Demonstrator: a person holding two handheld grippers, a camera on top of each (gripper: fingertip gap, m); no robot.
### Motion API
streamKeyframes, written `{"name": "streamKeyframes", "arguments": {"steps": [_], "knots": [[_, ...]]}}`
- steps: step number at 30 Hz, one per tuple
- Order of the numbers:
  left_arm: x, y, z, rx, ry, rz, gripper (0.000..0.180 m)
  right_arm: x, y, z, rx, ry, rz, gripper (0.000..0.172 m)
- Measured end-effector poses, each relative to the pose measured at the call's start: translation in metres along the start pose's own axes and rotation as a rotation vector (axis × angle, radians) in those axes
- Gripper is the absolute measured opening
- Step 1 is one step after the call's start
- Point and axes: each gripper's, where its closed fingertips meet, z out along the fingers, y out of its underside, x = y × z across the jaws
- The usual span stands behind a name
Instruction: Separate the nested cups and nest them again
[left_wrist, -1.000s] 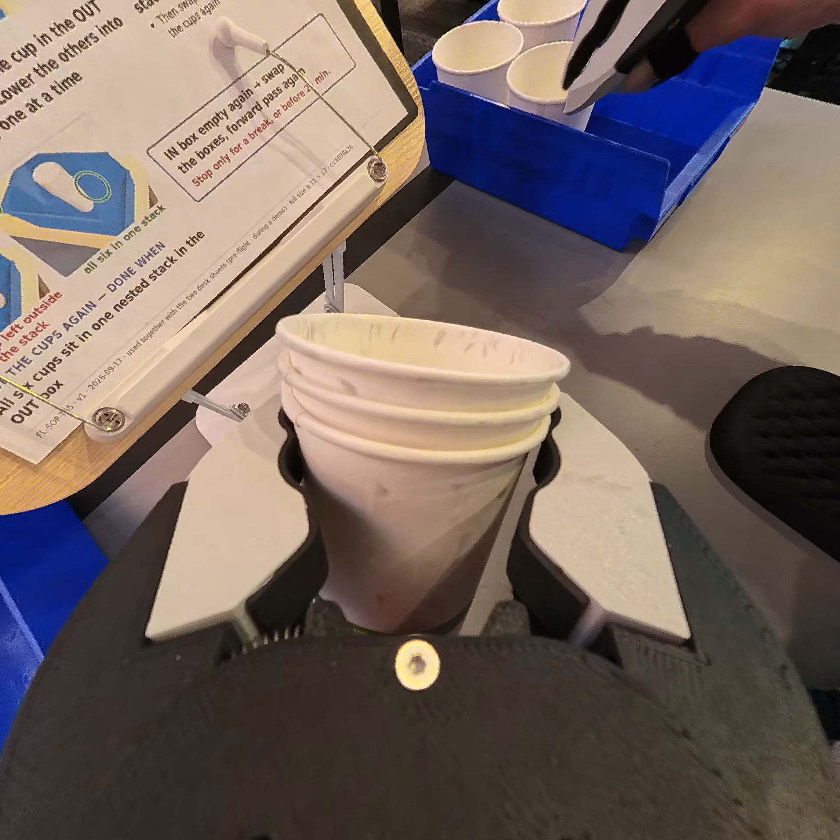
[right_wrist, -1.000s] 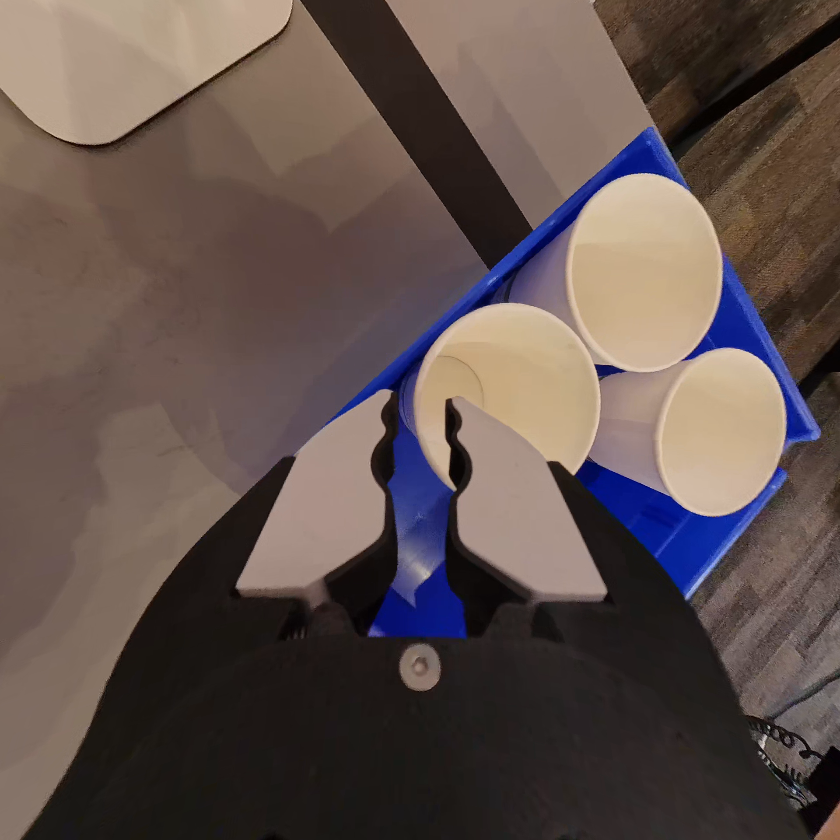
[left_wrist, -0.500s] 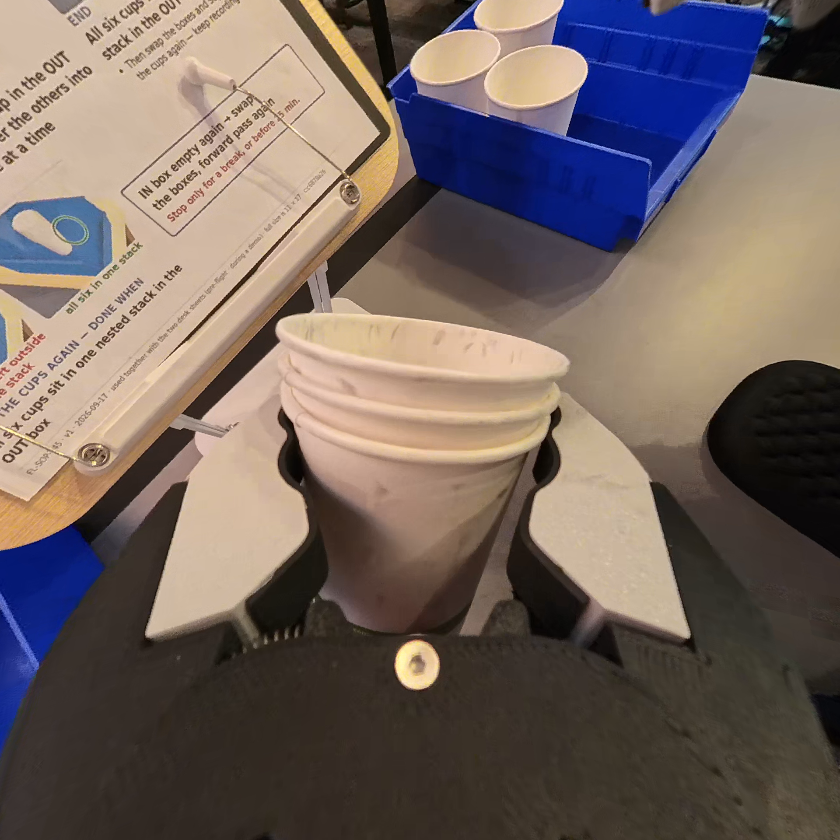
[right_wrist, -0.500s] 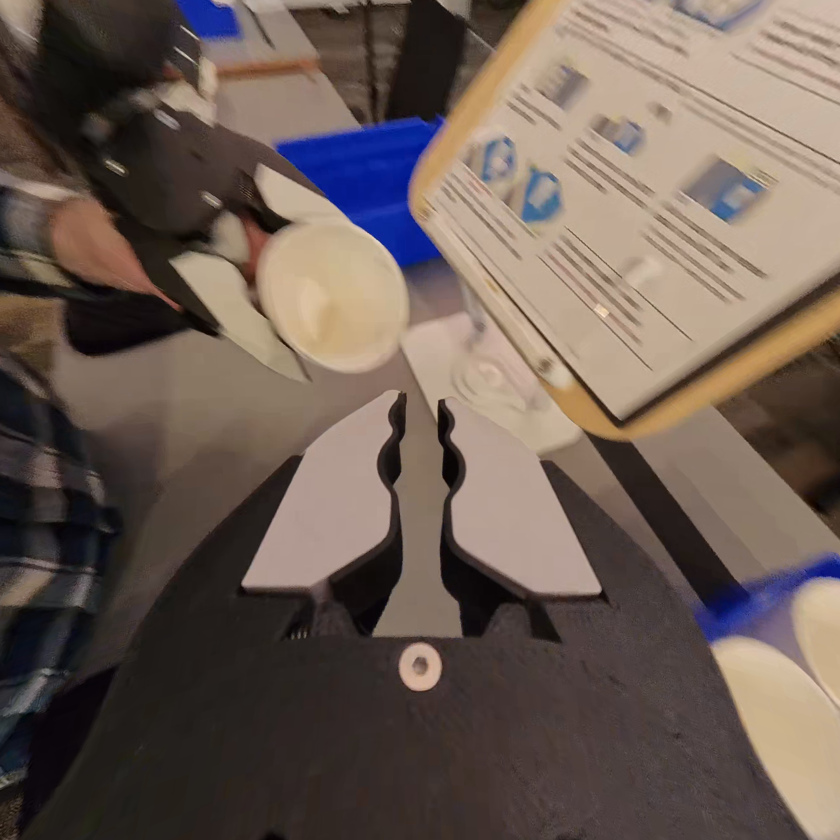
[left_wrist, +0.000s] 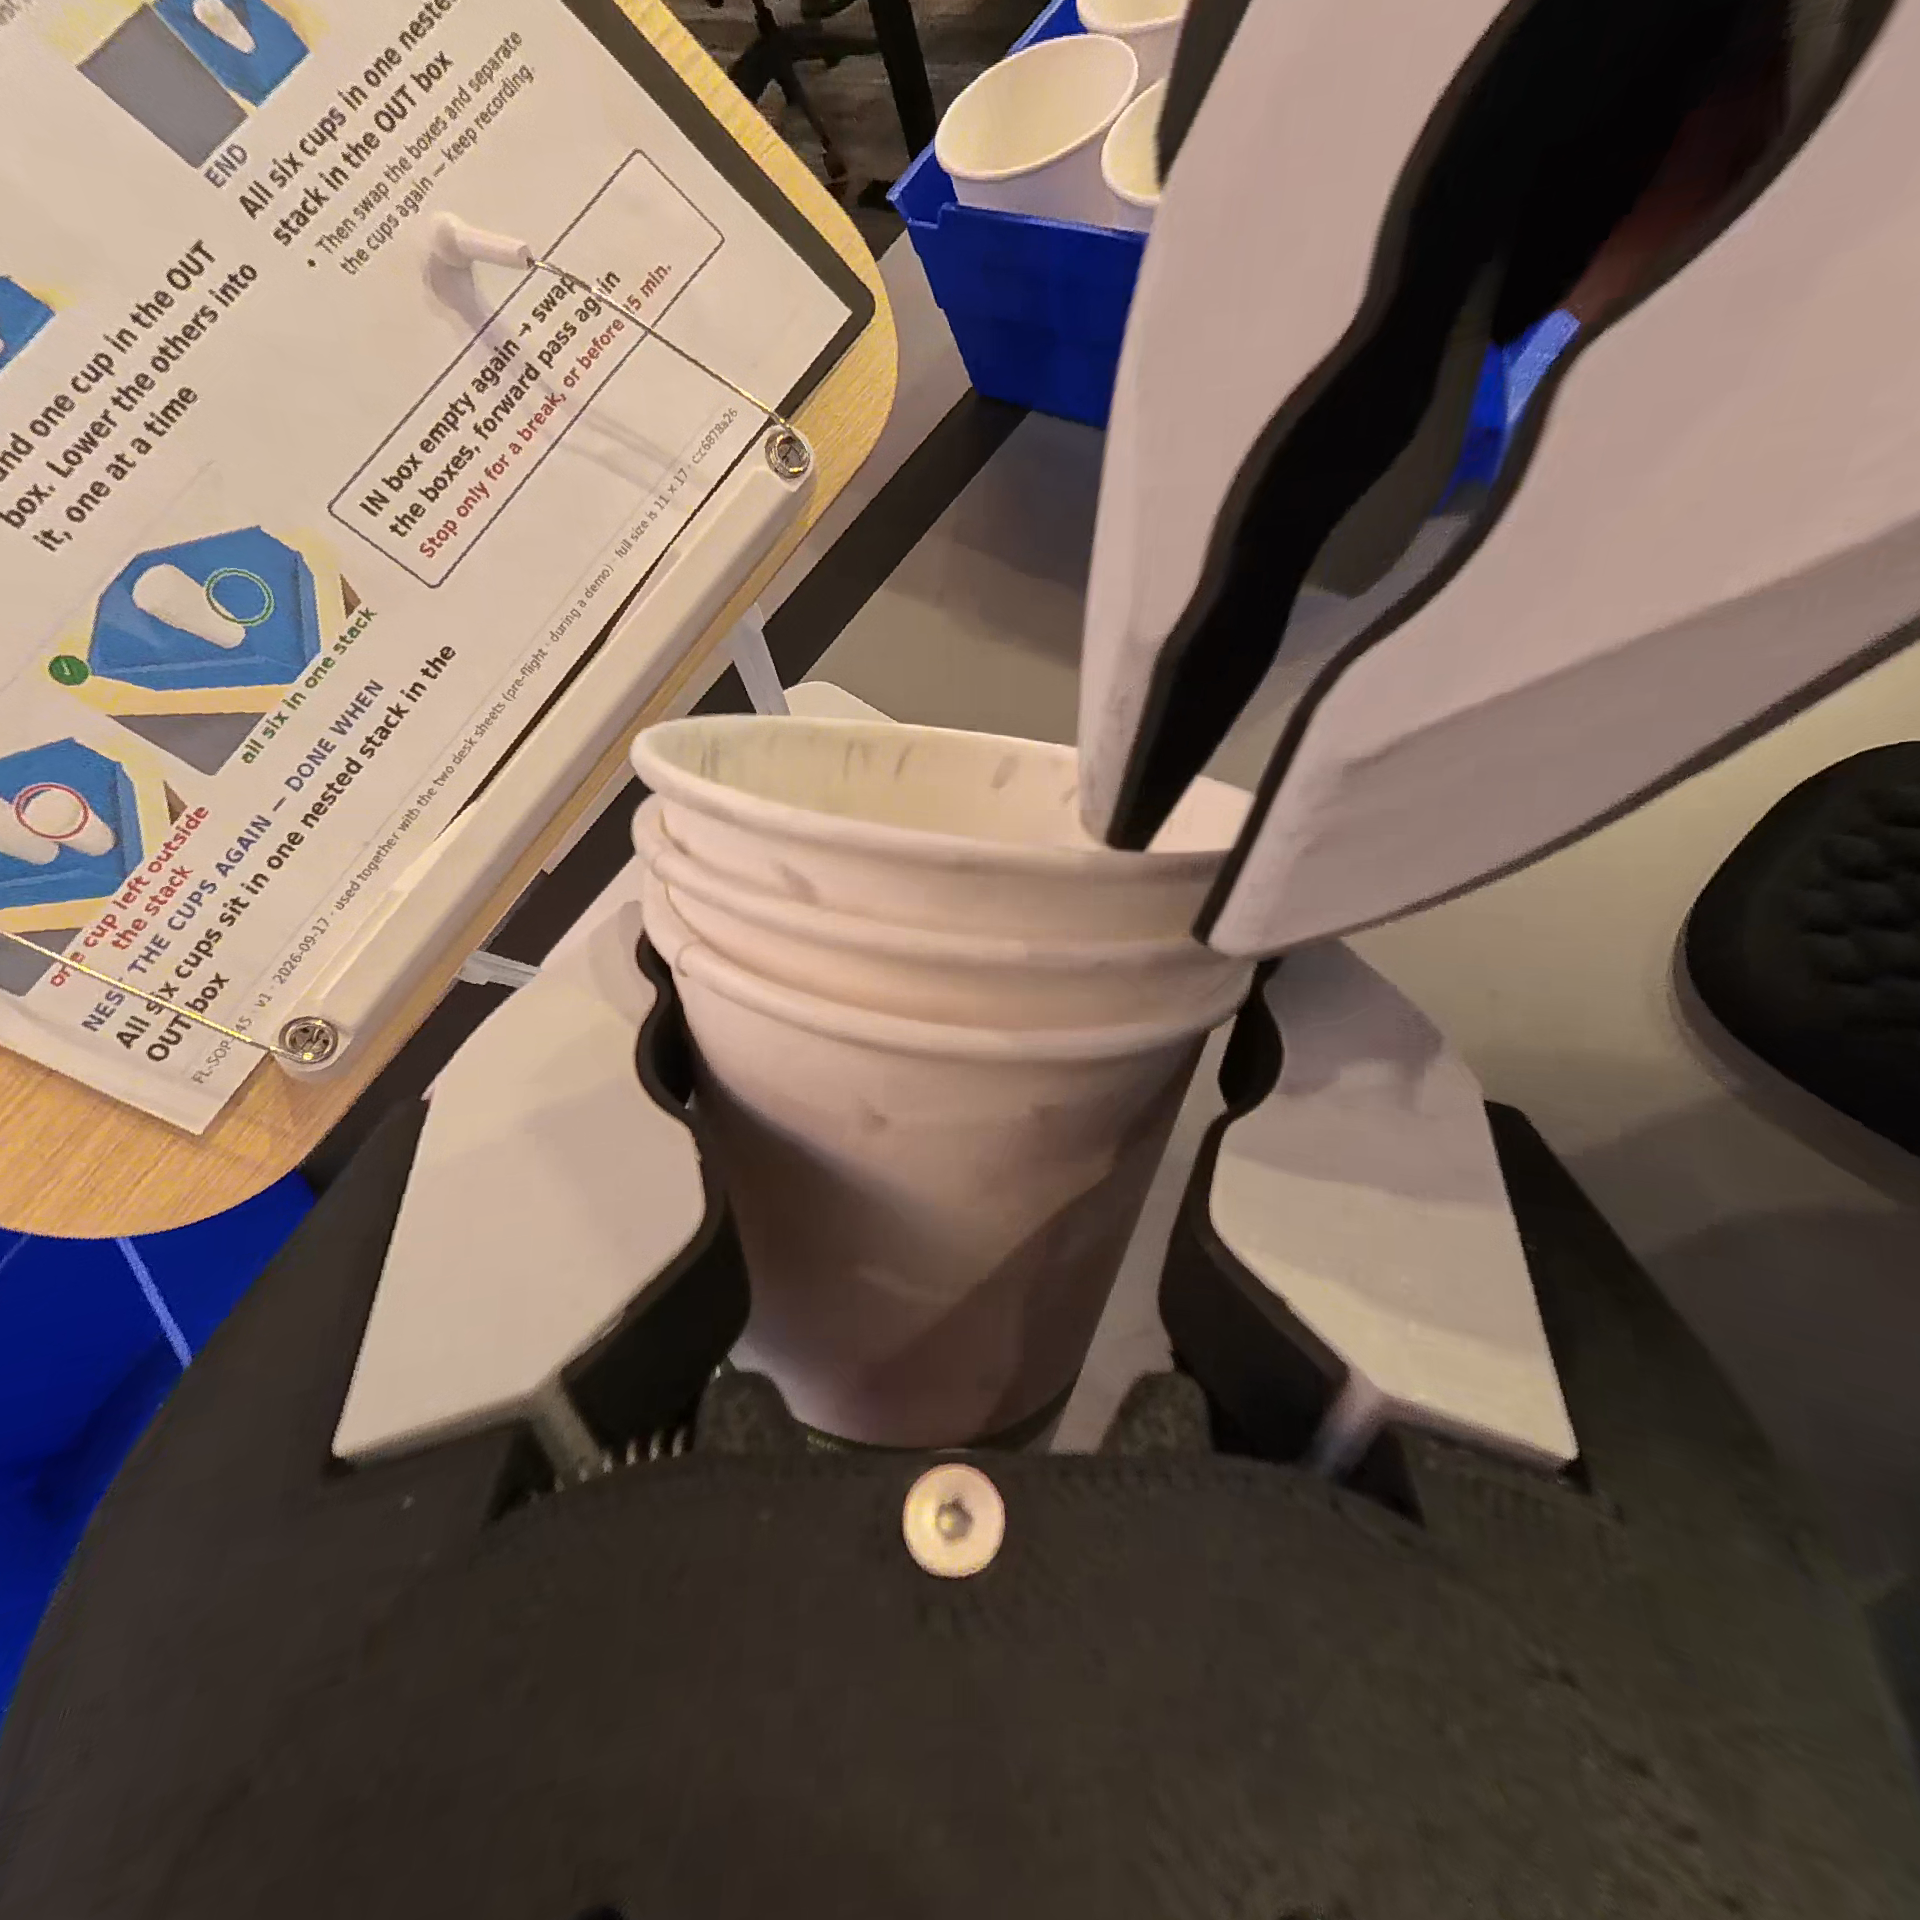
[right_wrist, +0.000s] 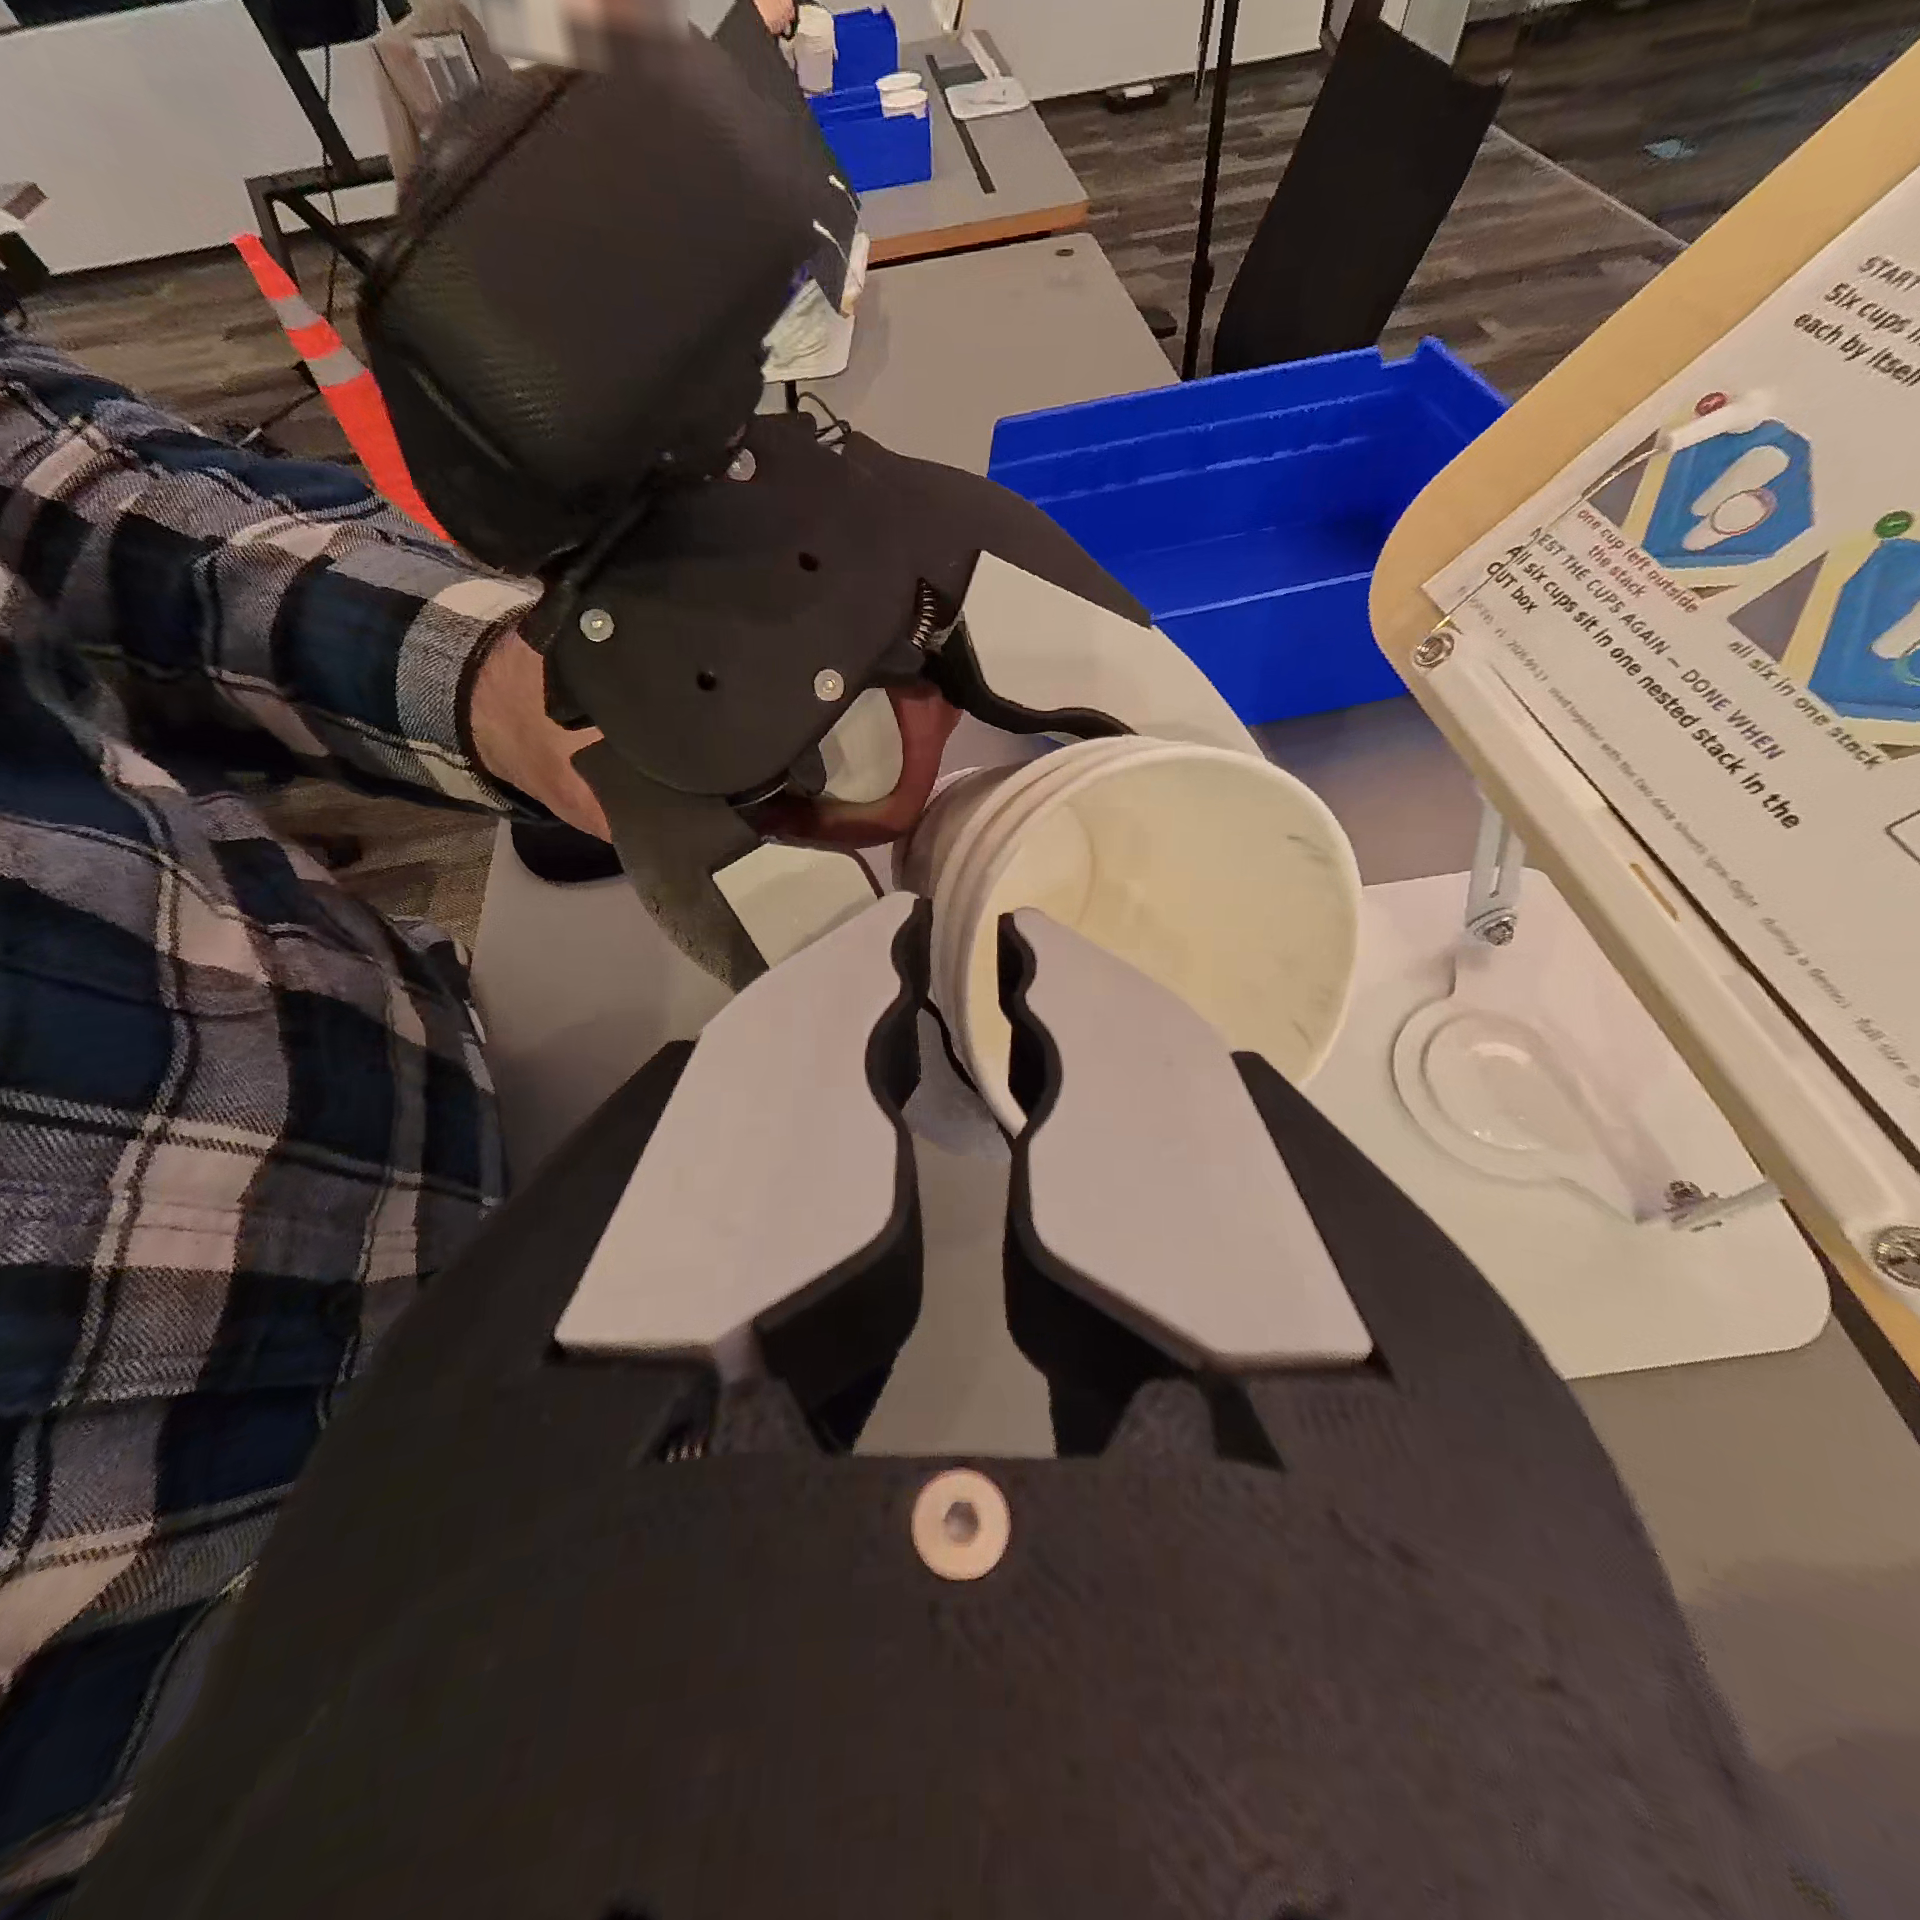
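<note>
While the left gripper (left_wrist: 951, 997) clamps the light, crushable paper cup stack (left_wrist: 935, 966) mid-frame, the narrow right gripper (right_wrist: 961, 977) straddles the top rim unclosed.

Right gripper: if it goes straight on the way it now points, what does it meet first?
The right gripper already straddles the top cup's rim in the stack; going on, that wall would probably slide deeper between its fingers.

Grey table (right_wrist: 997, 343): blue bin (right_wrist: 1247, 540), white stand base (right_wrist: 1662, 1278) on top.
</note>
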Motion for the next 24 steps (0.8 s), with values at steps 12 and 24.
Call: {"name": "streamKeyframes", "arguments": {"steps": [12, 24], "knots": [[-0.0002, -0.0023, 0.0016, 0.006, -0.017, 0.024, 0.101, 0.0004, 0.0029, 0.0032, 0.02, -0.035, 0.051, 0.006], [-0.0002, -0.0036, 0.0022, 0.018, -0.025, 0.032, 0.101, 0.0019, 0.0002, 0.0002, 0.07, -0.084, 0.119, 0.003]]}}
